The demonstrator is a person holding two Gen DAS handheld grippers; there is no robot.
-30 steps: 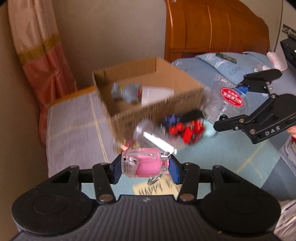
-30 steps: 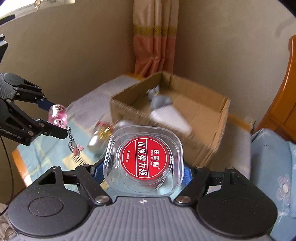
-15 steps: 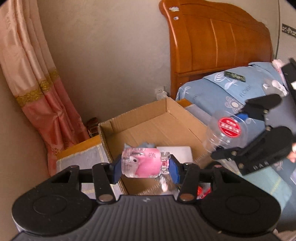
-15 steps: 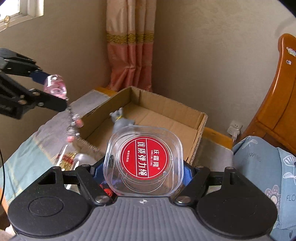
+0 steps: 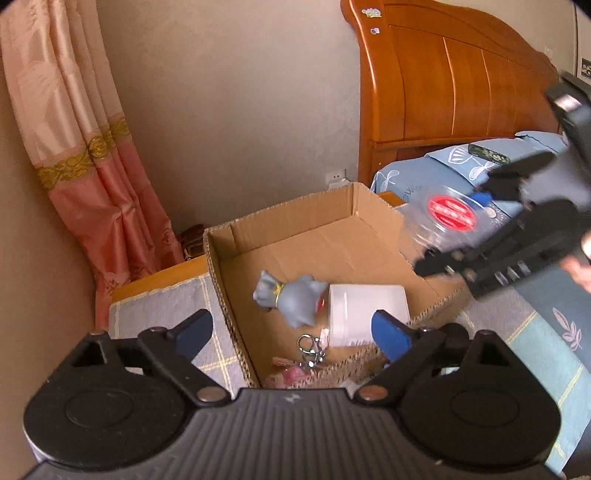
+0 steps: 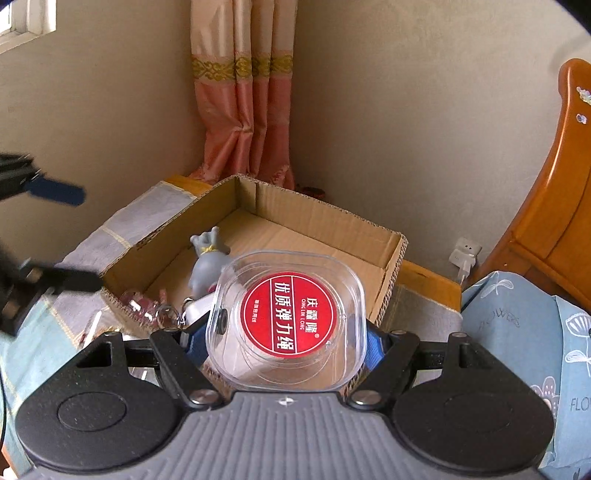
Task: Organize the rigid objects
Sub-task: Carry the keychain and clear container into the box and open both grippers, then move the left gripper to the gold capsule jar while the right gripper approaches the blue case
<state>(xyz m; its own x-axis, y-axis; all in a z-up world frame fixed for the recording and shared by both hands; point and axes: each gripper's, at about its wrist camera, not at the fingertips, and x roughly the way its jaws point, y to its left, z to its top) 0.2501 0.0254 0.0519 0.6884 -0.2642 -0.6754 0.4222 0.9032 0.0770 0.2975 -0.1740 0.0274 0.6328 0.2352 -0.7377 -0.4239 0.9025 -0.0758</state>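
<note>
Left gripper (image 5: 291, 332): fingers spread wide, nothing between them, poised over the near edge of the cardboard box (image 5: 354, 201). Right gripper (image 6: 286, 341): pinching a clear case with a red label (image 6: 290, 317), held above the box's near right corner. In the box: grey figurine (image 5: 290, 295), white case (image 5: 365, 312), pink keychain bottle (image 5: 295, 371) at the near wall. Only the right wrist view shows a window (image 6: 27, 16).

A home bedroom is shown: a wooden headboard (image 5: 454, 85) and blue floral bedding (image 6: 517, 332) are seen beside a plain wall, with a pink curtain (image 6: 243, 103) hung in the corner.
</note>
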